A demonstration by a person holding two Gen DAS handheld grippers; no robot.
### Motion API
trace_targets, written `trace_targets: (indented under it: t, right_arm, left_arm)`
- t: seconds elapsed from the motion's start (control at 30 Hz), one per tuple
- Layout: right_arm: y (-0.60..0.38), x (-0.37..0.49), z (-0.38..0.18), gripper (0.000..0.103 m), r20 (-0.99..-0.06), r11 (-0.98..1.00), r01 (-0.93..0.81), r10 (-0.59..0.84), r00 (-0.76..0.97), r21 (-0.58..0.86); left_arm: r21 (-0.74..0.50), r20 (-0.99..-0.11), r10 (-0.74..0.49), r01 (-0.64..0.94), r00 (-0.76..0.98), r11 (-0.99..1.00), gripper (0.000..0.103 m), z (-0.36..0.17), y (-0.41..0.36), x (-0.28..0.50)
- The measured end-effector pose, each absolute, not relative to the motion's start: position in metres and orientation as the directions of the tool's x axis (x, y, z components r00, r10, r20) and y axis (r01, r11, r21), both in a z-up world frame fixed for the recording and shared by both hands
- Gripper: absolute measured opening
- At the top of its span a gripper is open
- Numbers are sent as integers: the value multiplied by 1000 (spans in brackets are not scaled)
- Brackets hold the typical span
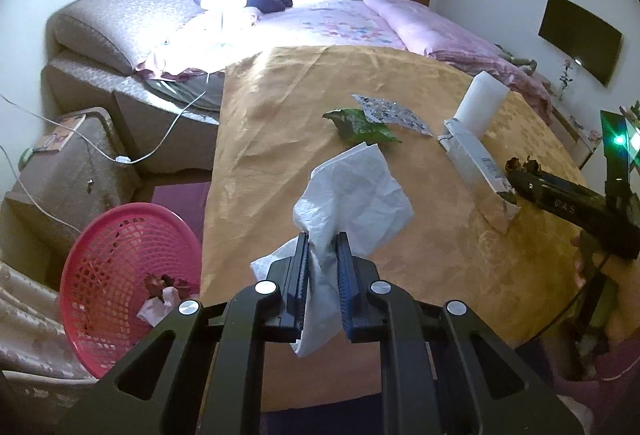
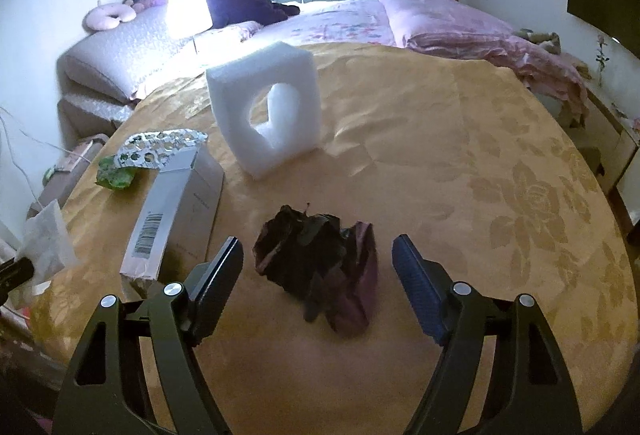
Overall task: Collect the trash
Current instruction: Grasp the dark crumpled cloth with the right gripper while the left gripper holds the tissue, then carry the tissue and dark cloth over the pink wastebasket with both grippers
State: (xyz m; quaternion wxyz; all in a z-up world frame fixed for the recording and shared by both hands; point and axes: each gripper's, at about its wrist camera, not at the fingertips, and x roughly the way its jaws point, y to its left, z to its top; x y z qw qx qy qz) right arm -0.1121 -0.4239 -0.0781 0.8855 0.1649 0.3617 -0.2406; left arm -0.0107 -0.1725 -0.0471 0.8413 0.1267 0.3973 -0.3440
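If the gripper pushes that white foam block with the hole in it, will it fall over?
Probably yes. The white foam block stands upright on a narrow edge on the gold tablecloth, so a nudge near its top would likely tip it. It looks like packing foam, so it is probably very light and may slide or squash a little.

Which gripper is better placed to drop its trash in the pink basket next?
Left. The left gripper is shut on the white tissue, and the pink basket is on its side. The right gripper is open around the dark wilted flower, holding nothing.
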Motion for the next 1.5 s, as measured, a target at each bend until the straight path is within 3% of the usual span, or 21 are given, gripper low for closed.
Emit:
trace_targets:
  t: [0.13,0.27,0.8,1.5]
  right_arm:
    - [-417,-110,-80,53,-725,842,530,-300,620,105]
    - [-410,-112,-77,47,-717,846,524,-309,625,92]
    - [-369,-120,-23,46,-631,895,425,-253,734,136]
    - [-269,-53,-6,46,-631,974,177,-49,775,143]
  left_arm:
    - [-57,-759,-469,672,452,739,13,-48,-170,-9]
    - [-58,-757,-466,664,457,745,13,-47,-167,-7]
    - [-48,-728,-462,634,507,772,13,-27,-142,-6]
    - [-41,-722,-344,458,601,888,13,-16,-59,24]
